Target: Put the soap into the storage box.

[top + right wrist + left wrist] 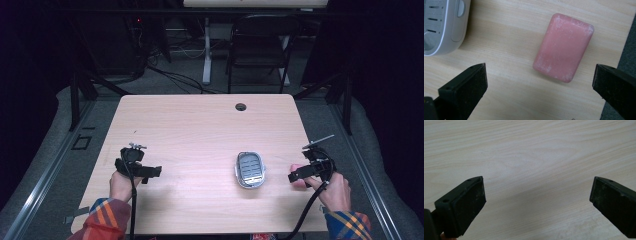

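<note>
Your right tongs (540,82) hang spread above the pink soap (564,47); your left tongs (537,202) are spread over bare table (529,150). Pinch off-centre and the soap may slip toward the edge beside the right jaw.

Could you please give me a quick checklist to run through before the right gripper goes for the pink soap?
1. Right gripper open wide enough for the pink soap bar: ok, both jaws stand well apart and hold nothing.
2. Soap free to grasp: ok, it lies flat on the table, apart from the grey soap dish.
3. Soap lined up between the jaws: not ok yet, it lies ahead of them and nearer the one on the right of the right gripper view.
4. Dish ready to receive: ok, its slotted tray looks empty.
5. Room at the table edge: cannot tell, the soap lies close to it.
6. Left gripper out of the way: ok, open over bare wood.
</note>
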